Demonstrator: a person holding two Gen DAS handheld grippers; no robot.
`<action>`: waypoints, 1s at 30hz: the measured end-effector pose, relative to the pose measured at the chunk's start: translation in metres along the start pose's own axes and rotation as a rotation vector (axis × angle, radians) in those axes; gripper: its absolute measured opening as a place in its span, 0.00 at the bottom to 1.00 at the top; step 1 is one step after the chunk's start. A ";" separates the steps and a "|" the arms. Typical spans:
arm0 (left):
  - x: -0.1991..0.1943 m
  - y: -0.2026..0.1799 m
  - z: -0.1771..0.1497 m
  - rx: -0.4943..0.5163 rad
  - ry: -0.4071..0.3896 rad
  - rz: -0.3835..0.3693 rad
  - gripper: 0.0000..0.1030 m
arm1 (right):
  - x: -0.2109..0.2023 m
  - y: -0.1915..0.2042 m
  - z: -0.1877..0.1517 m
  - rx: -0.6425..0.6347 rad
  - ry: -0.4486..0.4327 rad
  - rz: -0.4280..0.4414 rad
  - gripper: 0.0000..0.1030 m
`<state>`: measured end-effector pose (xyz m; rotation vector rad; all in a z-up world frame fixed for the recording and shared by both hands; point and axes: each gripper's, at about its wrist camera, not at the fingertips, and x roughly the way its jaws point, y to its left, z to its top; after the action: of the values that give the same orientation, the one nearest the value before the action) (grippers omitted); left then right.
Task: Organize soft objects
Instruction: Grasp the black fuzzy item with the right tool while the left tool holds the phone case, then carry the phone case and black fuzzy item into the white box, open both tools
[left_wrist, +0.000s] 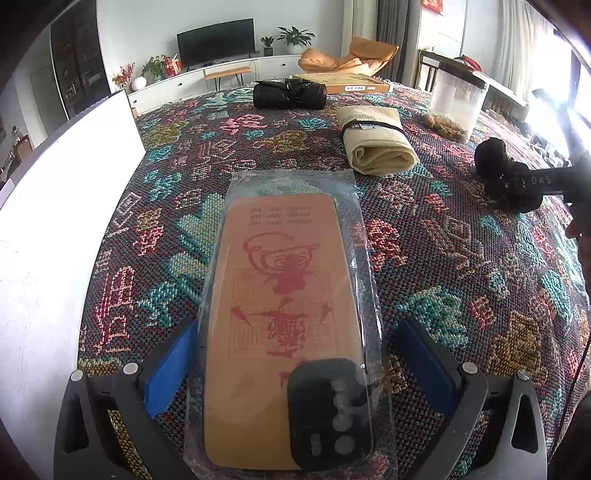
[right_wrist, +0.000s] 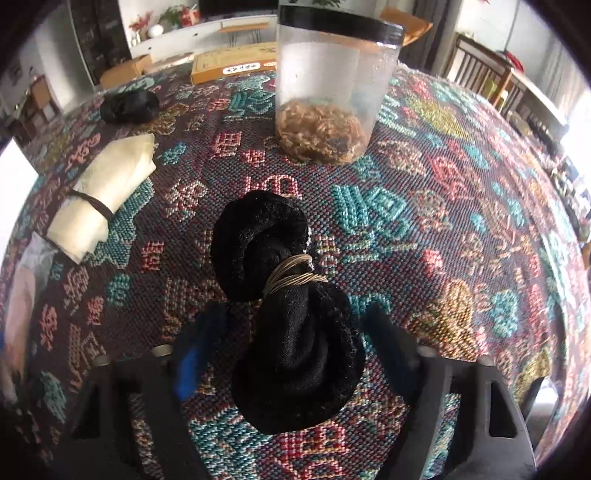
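A tan phone case with a red print, sealed in a clear plastic packet (left_wrist: 280, 295), lies flat on the patterned tablecloth (left_wrist: 443, 258). My left gripper (left_wrist: 295, 328) straddles its near end, open, with cloth showing between the right pad and the plastic. A black velvet bundle (right_wrist: 295, 350), tied round the middle with tan cord, lies between the fingers of my right gripper (right_wrist: 295, 325). The jaws stand partly apart and a strip of cloth shows beside the left finger. The left wrist view shows that bundle (left_wrist: 493, 155) at far right.
A cream cloth roll (left_wrist: 376, 144) with a dark band lies mid-table. Behind it are a black roll (left_wrist: 290, 95), a flat cardboard box (left_wrist: 343, 83) and a clear jar (right_wrist: 328, 85) with tan fibres inside. A white board (left_wrist: 74, 184) borders the left edge.
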<state>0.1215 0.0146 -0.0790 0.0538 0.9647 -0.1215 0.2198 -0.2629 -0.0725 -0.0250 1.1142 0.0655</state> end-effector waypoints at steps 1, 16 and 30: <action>0.000 0.000 0.000 0.000 0.000 0.000 1.00 | -0.001 -0.002 0.002 0.016 0.002 -0.014 0.38; -0.020 0.034 0.002 -0.128 0.046 -0.148 0.73 | -0.077 -0.041 -0.021 0.240 -0.069 0.130 0.27; -0.197 0.140 -0.001 -0.267 -0.223 -0.154 0.74 | -0.195 0.179 -0.015 -0.009 -0.156 0.586 0.27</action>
<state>0.0270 0.1690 0.0811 -0.2754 0.7545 -0.1364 0.1096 -0.0930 0.0980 0.2960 0.9356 0.5866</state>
